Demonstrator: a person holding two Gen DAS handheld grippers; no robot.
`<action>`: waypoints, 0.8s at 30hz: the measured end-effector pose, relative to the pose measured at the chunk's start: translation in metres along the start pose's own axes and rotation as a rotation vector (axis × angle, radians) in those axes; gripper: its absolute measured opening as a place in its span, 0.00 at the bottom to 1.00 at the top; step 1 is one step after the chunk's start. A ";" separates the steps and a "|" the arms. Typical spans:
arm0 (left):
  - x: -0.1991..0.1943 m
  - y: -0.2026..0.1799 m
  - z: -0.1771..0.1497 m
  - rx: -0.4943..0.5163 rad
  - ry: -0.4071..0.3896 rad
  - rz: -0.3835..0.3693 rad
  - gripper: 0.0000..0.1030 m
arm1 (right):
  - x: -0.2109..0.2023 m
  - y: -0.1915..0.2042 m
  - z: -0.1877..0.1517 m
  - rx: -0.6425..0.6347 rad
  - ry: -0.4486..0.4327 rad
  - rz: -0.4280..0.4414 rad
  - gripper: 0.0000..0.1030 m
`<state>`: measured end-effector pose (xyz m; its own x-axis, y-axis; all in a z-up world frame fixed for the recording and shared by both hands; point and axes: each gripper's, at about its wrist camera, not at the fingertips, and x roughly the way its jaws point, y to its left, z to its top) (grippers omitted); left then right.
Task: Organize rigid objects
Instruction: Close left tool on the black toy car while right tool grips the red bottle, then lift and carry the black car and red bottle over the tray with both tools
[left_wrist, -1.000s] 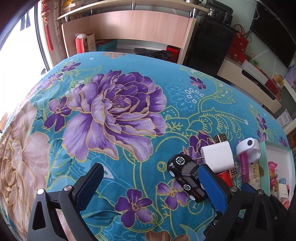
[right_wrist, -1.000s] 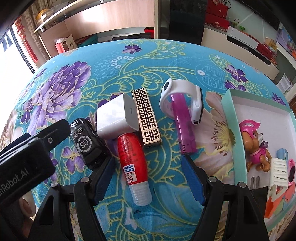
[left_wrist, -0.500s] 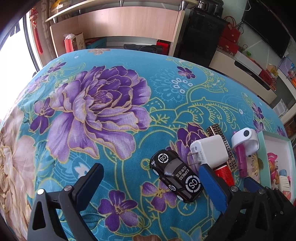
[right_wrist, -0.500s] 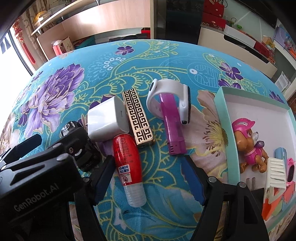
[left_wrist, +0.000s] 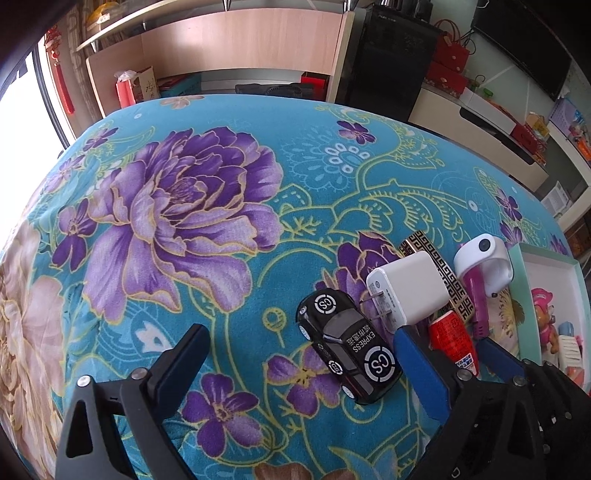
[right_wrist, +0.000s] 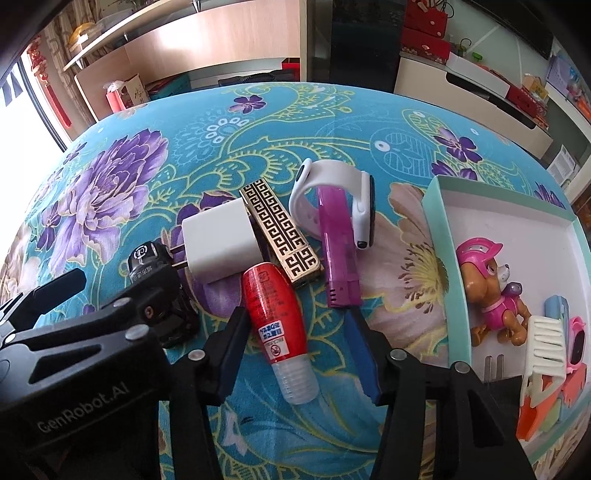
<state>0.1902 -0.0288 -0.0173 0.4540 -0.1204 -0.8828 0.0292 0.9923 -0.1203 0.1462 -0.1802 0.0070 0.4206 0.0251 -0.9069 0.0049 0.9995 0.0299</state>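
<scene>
A black toy car (left_wrist: 347, 347) lies on the flowered cloth between my left gripper's (left_wrist: 301, 356) fingers, close to the right one (left_wrist: 417, 363). Those jaws stand wide and are closing a little, with no pad on the car. In the right wrist view a red bottle (right_wrist: 275, 306) with a clear cap lies between my right gripper's (right_wrist: 297, 343) fingers. These jaws are closing; a gap still shows on the bottle's right side. The left gripper's black body (right_wrist: 77, 343) hides most of the car (right_wrist: 146, 258) here.
A white charger (right_wrist: 221, 243), a gold-and-black patterned bar (right_wrist: 280, 232), a purple lighter (right_wrist: 338, 254) and a white smartwatch (right_wrist: 332, 181) lie packed just beyond the bottle. A teal-rimmed box (right_wrist: 437, 221) at the right holds a pink pup toy (right_wrist: 491, 291) and other toys.
The right jaws have narrowed around the red bottle. The left gripper has shifted so the car sits further in between its fingers, and its body now covers more of the right view.
</scene>
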 end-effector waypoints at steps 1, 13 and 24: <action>0.001 -0.001 0.000 0.003 0.005 -0.013 0.90 | 0.000 0.000 0.000 0.001 -0.001 0.003 0.44; -0.002 -0.013 -0.003 0.031 -0.002 -0.114 0.46 | -0.004 -0.004 0.000 0.001 -0.009 0.026 0.32; -0.022 -0.005 -0.001 0.019 -0.049 -0.099 0.41 | -0.019 -0.007 0.000 0.023 -0.041 0.065 0.30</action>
<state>0.1796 -0.0316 0.0022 0.4914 -0.2167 -0.8436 0.0927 0.9761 -0.1968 0.1379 -0.1875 0.0237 0.4571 0.0887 -0.8850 -0.0031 0.9952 0.0981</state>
